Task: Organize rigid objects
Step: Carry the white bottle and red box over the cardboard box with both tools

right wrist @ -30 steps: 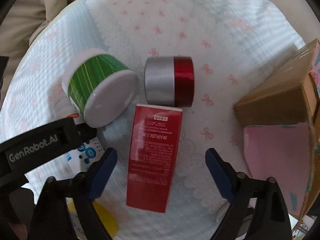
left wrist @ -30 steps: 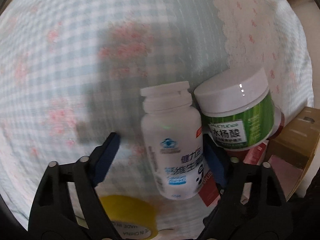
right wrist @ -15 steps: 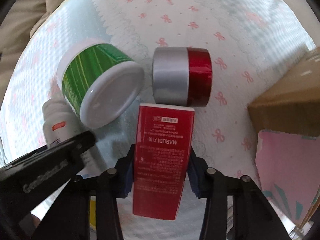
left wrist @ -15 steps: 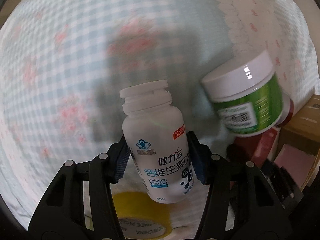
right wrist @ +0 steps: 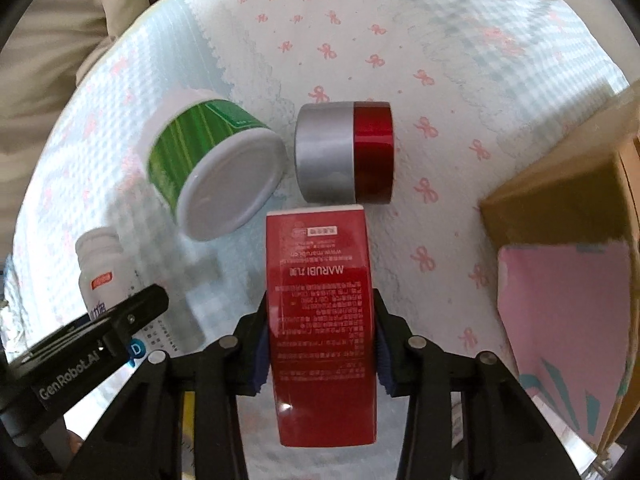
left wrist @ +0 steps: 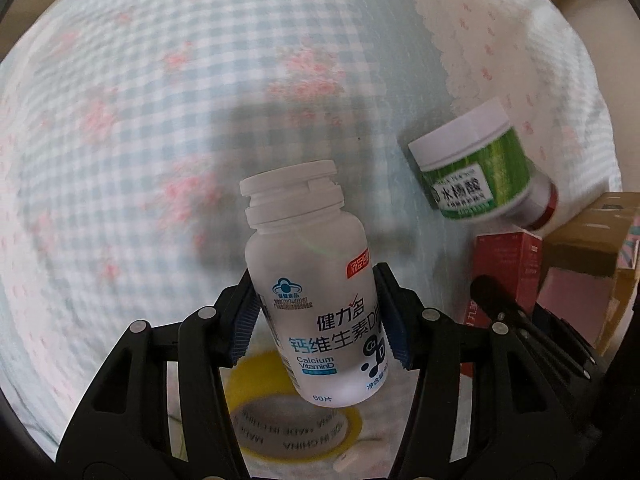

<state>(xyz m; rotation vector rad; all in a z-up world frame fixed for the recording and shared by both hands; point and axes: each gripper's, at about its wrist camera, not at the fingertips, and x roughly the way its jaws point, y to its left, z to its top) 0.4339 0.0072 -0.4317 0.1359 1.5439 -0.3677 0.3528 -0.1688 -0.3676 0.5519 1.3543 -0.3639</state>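
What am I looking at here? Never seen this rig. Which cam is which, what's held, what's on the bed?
There is no robot arm: a person holds a two-finger claw in each hand, and each claw carries a fisheye camera that looks along its fingers. That is why black fingers with blue pads fill the bottom of both pictures.

In the left wrist view, the left claw is shut on a white vitamin bottle; a yellow tape roll lies under it.

In the right wrist view, the right claw is shut on a red box.

On the patterned bedding lie a green jar with a white lid, on its side, and a silver-and-red roll just past the box's far end. A cardboard box with something pink in it sits at the right.
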